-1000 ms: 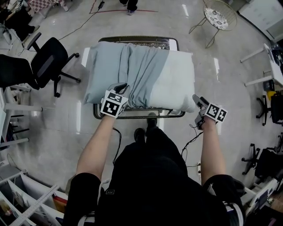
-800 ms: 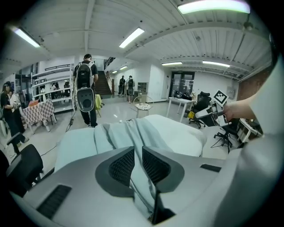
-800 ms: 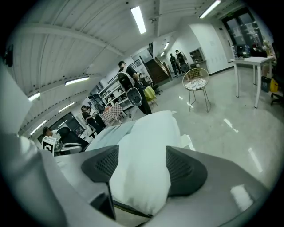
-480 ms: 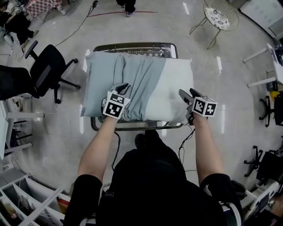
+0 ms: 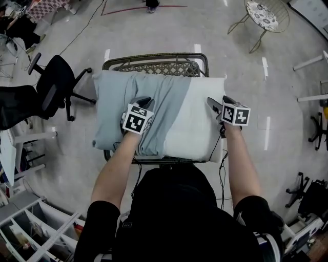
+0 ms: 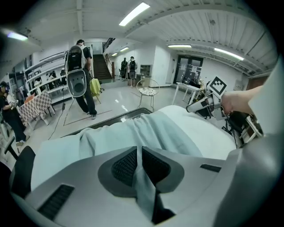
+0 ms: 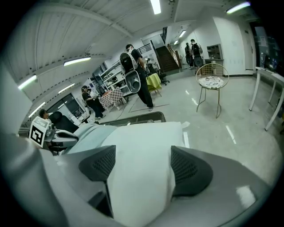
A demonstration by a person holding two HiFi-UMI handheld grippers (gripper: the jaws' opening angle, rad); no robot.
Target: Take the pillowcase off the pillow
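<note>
Since a second ago both grippers have travelled away from the person's body and further onto the bedding: the left gripper (image 5: 142,101) was at the near edge and now sits well up on the top face, while the right gripper (image 5: 219,102), then off the near right corner, now stands at the right edge. The person has also stepped in, and the shoes seen under the stand earlier are out of sight. The left jaws are pinched nearly together on a fold of the pillowcase (image 5: 110,115). The right jaws have just been opening and stand wide apart with the white edge of the pillow (image 5: 195,125) between them; the pads flank it, with no clear squeeze. The blue-grey pillowcase covers the left half of the pillow, gathered in folds toward the middle, and the right half lies bare. All of it rests on the wire-frame stand (image 5: 154,57). Count: one pillow, one pillowcase, two grippers with one marker cube each, one stand, and one round wire chair (image 5: 262,15) at the far right.
</note>
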